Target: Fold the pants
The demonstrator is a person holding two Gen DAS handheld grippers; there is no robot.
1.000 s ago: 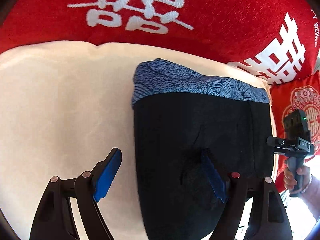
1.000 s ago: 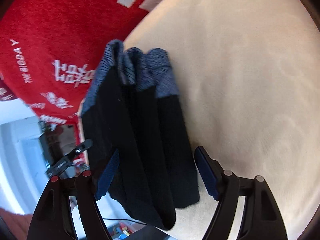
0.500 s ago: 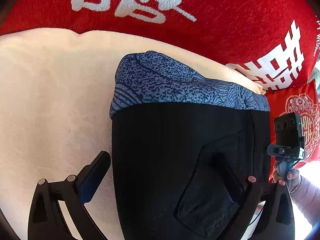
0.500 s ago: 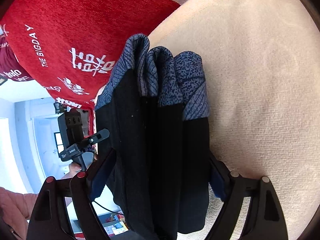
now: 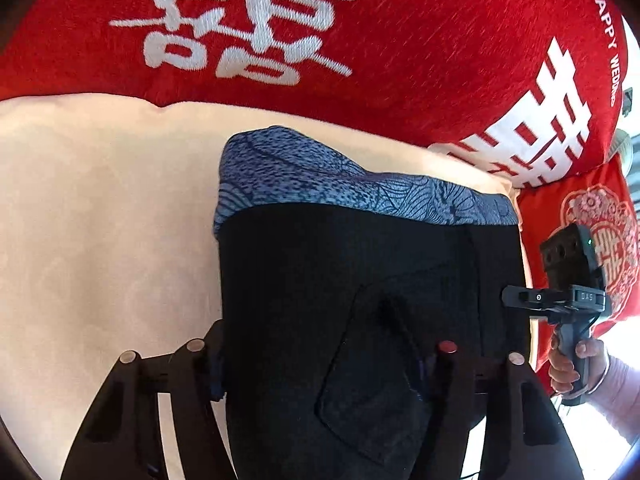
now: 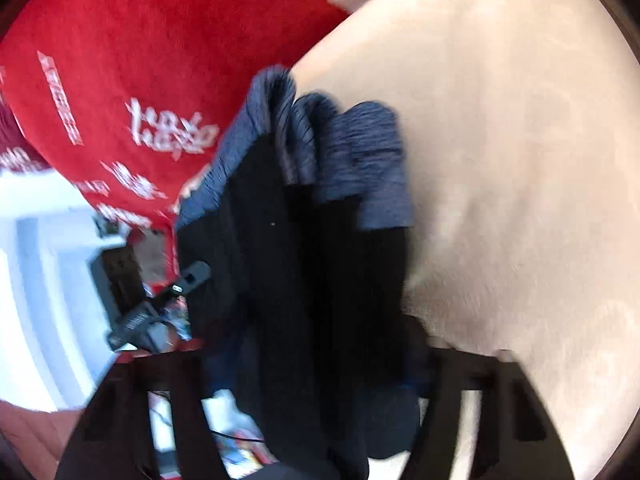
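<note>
The folded black pants (image 5: 340,264) lie on a cream seat cushion (image 5: 100,220), their blue patterned waistband (image 5: 360,188) at the far end. My left gripper (image 5: 320,364) is closing on the near left part. One finger sits against the pants' left edge and the other sinks into the creased cloth by the back pocket. In the blurred right wrist view the stacked layers of the pants (image 6: 304,240) fill the gap of my right gripper (image 6: 312,364), whose jaws are closing against both sides. A hand (image 5: 576,364) holds the right gripper's handle at the pants' right edge.
A large red cushion with white characters (image 5: 320,40) stands behind the seat, and a smaller red one (image 5: 580,220) sits at its right end. Bare cream cushion (image 6: 520,160) stretches beside the pants. The seat's edge and a bright room (image 6: 32,280) lie beyond the pants.
Both pairs of jaws have come in from wide apart to rest against the pants. The cloth between the left fingers has bunched into creases.
</note>
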